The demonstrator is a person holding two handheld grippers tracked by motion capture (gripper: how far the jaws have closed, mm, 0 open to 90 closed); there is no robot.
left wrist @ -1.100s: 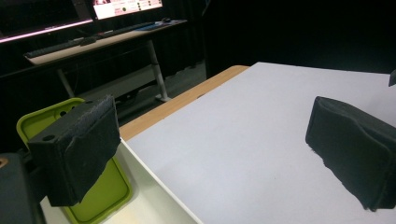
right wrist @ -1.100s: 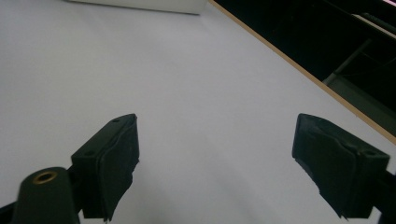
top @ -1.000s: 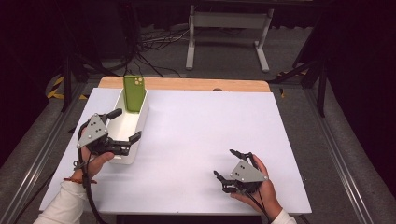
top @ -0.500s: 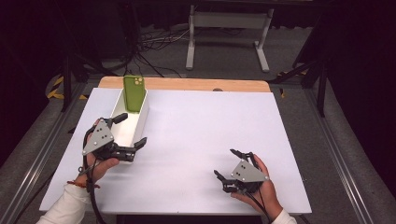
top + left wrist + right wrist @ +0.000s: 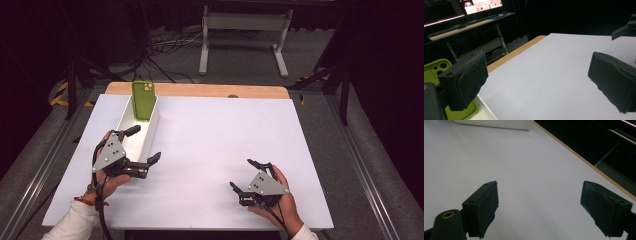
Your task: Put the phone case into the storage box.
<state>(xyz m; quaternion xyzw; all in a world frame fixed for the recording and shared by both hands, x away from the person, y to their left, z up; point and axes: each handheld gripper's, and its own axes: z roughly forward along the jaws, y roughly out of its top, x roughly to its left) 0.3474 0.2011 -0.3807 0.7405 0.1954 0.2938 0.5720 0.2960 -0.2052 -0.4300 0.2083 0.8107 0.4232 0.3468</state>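
So the biggest thing here was the white-topped desk [image 5: 215,150] with a strip of bare wood along its far edge. Most of the top was bare white.

Next down in size was the long white rectangular plastic bin [image 5: 140,127], sitting near the desk's left edge and running lengthwise from the far edge toward the near one. Its far end was close to the far left corner.

Standing inside that bin at the far end was the green phone in a lime case [image 5: 143,100], upright and leaning against the end wall, camera lenses at the top. In the left gripper view you could catch its corner with the lenses poking out behind one pad, the phone [image 5: 434,70] sitting low at the left.

The left tool [image 5: 141,149] was held right at the near end of the bin, one jaw over the bin's opening and the other just out past its right wall over the desk. Jaws were spread wide, nothing between them.

The right tool [image 5: 245,175] was way over by the near right corner, well apart from the bin and phone, resting low over bare desk. Also spread wide and holding nothing, just white surface between the pads [image 5: 486,207].
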